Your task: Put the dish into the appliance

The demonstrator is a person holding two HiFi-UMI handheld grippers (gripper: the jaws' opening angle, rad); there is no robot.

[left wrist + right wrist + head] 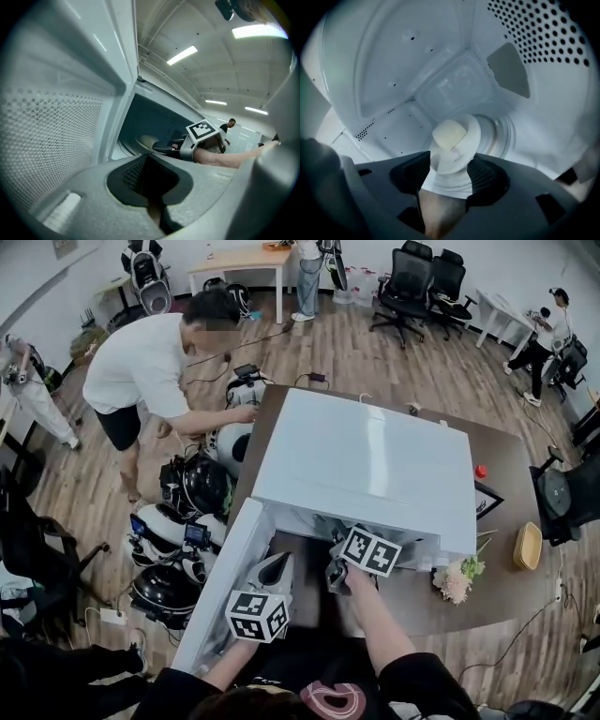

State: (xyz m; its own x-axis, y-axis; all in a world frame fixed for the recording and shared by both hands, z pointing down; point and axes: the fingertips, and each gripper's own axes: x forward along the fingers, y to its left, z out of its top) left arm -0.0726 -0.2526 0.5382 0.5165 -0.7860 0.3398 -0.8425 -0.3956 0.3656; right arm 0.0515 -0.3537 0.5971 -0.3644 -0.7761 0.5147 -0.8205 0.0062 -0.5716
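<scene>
A white appliance [366,460] stands on the brown table [511,451], its door [220,577] swung open to the left. My right gripper [336,568] reaches into the cavity. In the right gripper view a small white dish [452,143] with a pale yellow block on it lies blurred between the open jaws of that gripper [449,176], in front of the round turntable hub [499,133]. My left gripper [274,568] hovers by the inside of the door with its jaws shut on nothing [152,187]. From there the right gripper's marker cube [205,130] shows inside the opening.
A person in a white shirt [150,362] bends over the table's left side. Helmets and gear [192,488] lie on the floor there. Pink flowers [457,579], a wooden bowl [528,545] and a red object [481,471] sit right of the appliance.
</scene>
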